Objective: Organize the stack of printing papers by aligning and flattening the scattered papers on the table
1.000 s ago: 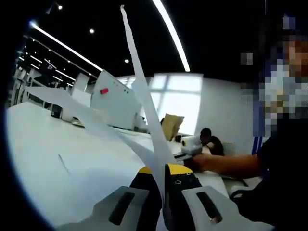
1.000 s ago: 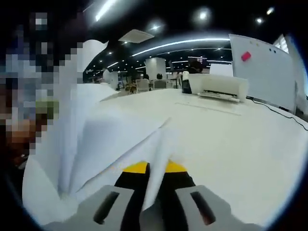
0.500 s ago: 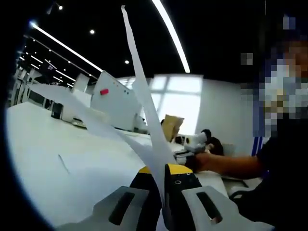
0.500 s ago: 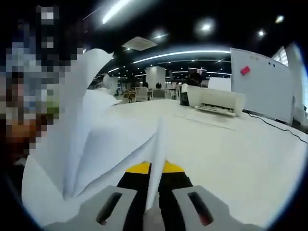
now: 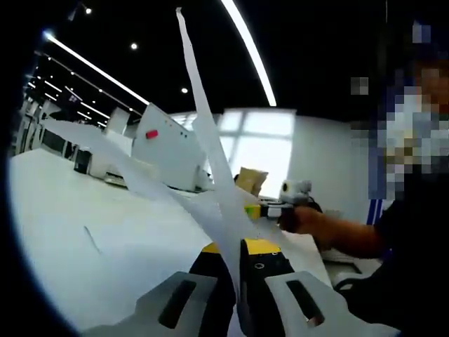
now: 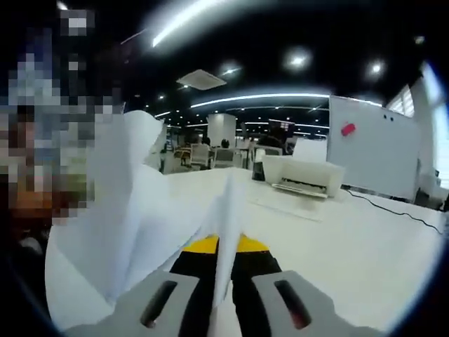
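White counter (image 6: 365, 246) is lying bare below while both tongs are holding the papers (image 5: 210, 154) up off it. Left tongs (image 5: 237, 295) and right tongs (image 6: 223, 298) are each clamping a sheet edge, likely to square the fanned sheets together.

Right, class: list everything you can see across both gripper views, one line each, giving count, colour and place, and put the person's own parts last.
papers: a sheaf, white, fanned out, clamped in both grippers.
table: one, white, under and beyond the papers.
printer: one, white, far side of the table.
whiteboard: one, white, pink magnet on it, behind the printer.
cardboard box: one, brown, by the window.
ceiling lights: several strips and spots, white.
left gripper: grey jaws, yellow-black body, shut on papers.
right gripper: same colours, shut on papers.
hand: one, holding the right gripper.
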Available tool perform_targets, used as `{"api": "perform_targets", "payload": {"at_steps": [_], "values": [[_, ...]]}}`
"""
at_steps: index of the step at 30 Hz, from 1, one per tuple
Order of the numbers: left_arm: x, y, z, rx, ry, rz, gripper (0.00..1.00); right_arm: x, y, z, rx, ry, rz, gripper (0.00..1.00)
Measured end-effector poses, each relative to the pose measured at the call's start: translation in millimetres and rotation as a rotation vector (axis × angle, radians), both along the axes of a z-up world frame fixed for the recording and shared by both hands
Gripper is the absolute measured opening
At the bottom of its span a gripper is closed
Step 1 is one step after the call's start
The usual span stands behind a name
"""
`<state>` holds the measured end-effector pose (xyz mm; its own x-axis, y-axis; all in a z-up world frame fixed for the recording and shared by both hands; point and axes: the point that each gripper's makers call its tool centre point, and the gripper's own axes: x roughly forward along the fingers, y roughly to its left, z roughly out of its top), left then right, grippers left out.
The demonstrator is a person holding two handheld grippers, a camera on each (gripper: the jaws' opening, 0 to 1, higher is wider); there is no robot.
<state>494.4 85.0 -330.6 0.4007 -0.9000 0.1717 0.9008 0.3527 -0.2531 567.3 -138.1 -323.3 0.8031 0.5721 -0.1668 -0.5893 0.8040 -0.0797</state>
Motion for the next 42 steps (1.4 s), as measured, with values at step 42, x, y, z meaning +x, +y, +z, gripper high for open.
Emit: {"api": "perform_targets", "payload": {"at_steps": [42], "values": [[1.2, 0.4, -0.8, 0.004, -0.005, 0.003, 0.06, -75.4, -16.7, 183.5, 0.040, -0.353, 0.046, 0.01]]}}
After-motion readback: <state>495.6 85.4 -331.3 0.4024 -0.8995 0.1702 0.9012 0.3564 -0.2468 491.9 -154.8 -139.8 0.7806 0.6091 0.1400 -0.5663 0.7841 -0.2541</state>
